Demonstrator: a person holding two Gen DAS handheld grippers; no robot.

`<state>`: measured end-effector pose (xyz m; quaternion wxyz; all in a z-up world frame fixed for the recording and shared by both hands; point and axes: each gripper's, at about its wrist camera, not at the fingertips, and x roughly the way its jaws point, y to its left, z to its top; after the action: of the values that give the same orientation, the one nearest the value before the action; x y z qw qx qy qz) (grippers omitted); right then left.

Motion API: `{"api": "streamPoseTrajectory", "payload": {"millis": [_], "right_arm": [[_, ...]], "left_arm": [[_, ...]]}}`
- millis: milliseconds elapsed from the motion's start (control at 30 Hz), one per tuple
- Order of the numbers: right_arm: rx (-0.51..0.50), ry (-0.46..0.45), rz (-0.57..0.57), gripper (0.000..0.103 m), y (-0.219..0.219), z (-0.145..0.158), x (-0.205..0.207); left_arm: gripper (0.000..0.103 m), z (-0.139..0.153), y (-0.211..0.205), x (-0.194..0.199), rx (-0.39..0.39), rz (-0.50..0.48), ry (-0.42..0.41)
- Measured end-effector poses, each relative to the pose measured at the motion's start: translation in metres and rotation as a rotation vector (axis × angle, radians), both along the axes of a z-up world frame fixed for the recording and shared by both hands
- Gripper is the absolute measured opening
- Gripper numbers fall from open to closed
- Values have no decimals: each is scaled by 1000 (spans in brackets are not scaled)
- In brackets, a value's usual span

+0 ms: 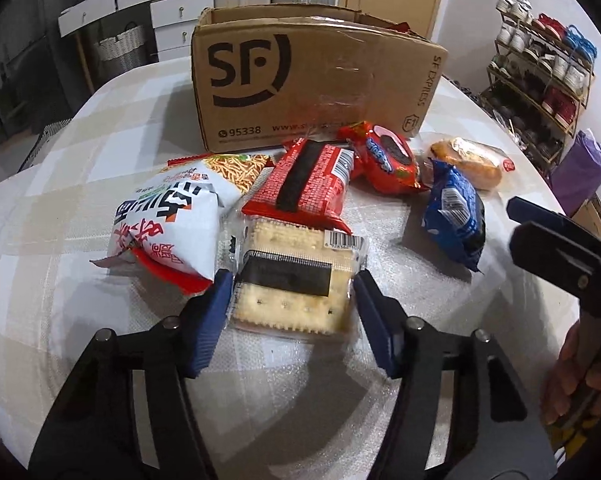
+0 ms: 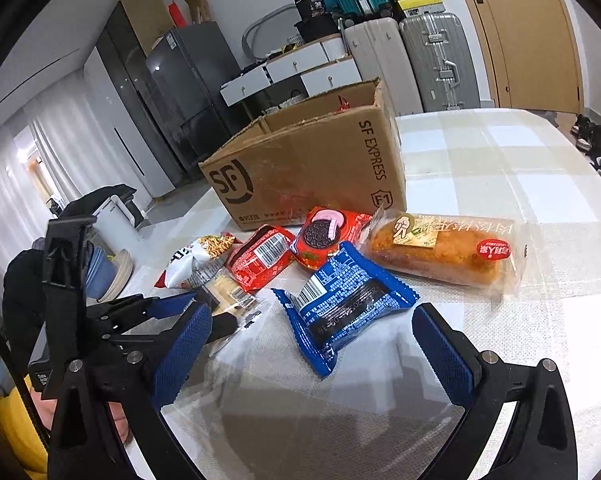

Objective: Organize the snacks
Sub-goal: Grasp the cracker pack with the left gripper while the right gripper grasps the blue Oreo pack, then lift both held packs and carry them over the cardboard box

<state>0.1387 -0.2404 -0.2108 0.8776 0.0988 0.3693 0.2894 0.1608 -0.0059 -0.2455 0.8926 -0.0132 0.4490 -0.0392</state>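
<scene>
A clear-wrapped cracker pack (image 1: 292, 280) lies on the checked tablecloth (image 1: 60, 184), and my left gripper (image 1: 292, 284) has its blue pads pressed on the pack's two sides. Behind it lie a white noodle-snack bag (image 1: 168, 220), a red packet (image 1: 308, 184), a red Oreo packet (image 1: 388, 156), a blue packet (image 1: 456, 216) and a wrapped bread roll (image 1: 468, 160). An open SF cardboard box (image 1: 312, 80) stands at the back. My right gripper (image 2: 310, 312) hovers open just in front of the blue packet (image 2: 340, 304), holding nothing.
The box (image 2: 308, 168) holds something red inside. To the right of the snacks lies bare tablecloth (image 2: 500, 160). A shoe rack (image 1: 540, 72) stands off the table's right side; suitcases (image 2: 420, 60), white drawers and a fridge (image 2: 188, 80) stand behind.
</scene>
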Motion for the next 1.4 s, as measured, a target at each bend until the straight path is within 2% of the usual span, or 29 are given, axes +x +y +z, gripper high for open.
{"api": "streamPoseTrajectory", "payload": {"millis": [200,267,567,600,667,733,800,867,900,1067,1400], "right_arm": [[-62,-11,25,102,14,1,1],[-111,-17,24,102,20,0,5],[-229,65,26,101,40,-12,39],[-258,79,25,99,43,-14,41],[-299,91,22,87,48,-18,44],[-300,82,32,75,49,-16,44],[-309,79,39,73,50,-16,44],[-334,58,49,64,55,-15,41],[-340,52,52,63,55,-15,40],[-277,85,55,52,48,-12,38],[-98,114,31,50,21,2,24]], "left_arm": [[58,5,15,-13,-34,10,2],[58,8,18,-18,-37,13,-5],[58,32,36,-42,-56,41,-53],[58,34,37,-44,-57,44,-57],[58,40,40,-49,-62,46,-68],[58,46,45,-55,-76,51,-84],[58,52,48,-61,-77,56,-97],[58,57,50,-66,-79,55,-107],[58,59,50,-68,-82,52,-109],[58,72,58,-78,-108,66,-128],[58,91,61,-102,-114,73,-164]]}}
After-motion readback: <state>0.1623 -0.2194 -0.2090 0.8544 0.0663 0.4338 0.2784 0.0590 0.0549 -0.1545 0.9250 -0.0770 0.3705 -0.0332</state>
